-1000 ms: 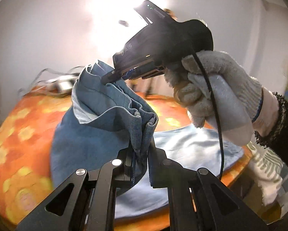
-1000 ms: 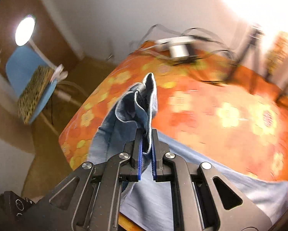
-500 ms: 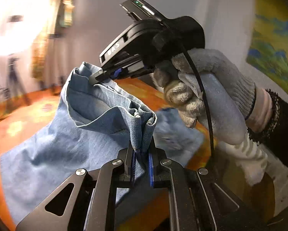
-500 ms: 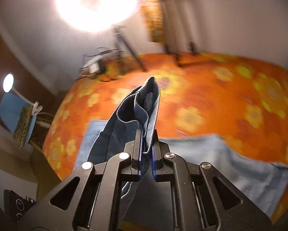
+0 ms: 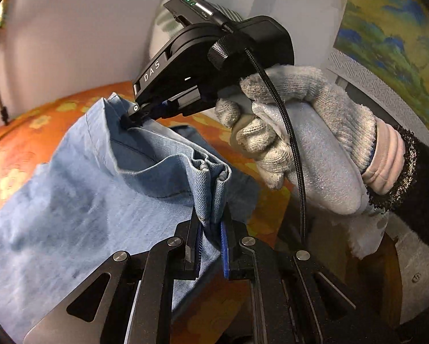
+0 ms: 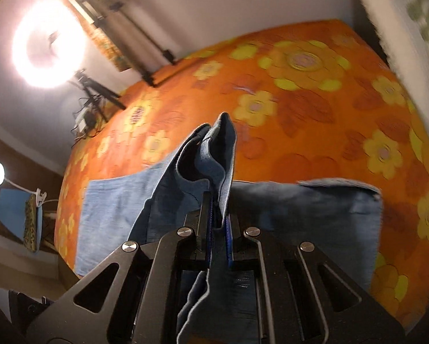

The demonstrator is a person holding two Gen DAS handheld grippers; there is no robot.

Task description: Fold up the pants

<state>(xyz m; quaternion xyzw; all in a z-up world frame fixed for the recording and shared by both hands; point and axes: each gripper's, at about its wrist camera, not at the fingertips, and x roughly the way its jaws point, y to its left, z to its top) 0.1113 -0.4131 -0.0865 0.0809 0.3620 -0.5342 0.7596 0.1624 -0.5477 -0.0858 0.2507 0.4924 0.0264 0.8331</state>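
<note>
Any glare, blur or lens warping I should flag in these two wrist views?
Right wrist view: the ring light blows out white, the orange bedspread is smeared by motion and bulges from the fisheye. Left wrist view: no glare; the pants blur at the left edge; the right gripper and glove are sharp.

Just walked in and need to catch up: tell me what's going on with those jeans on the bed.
A person is folding light blue denim pants on a bed with an orange flowered cover, using a handheld gripper in each hand. The left gripper is clamped on a bunched edge of the denim, and the right gripper, held in a gloved hand, is clamped on another part of that edge. The gripped edge is lifted clear of the bed, while the rest of the pants lies spread on the cover. The fold is not yet laid down.
</note>
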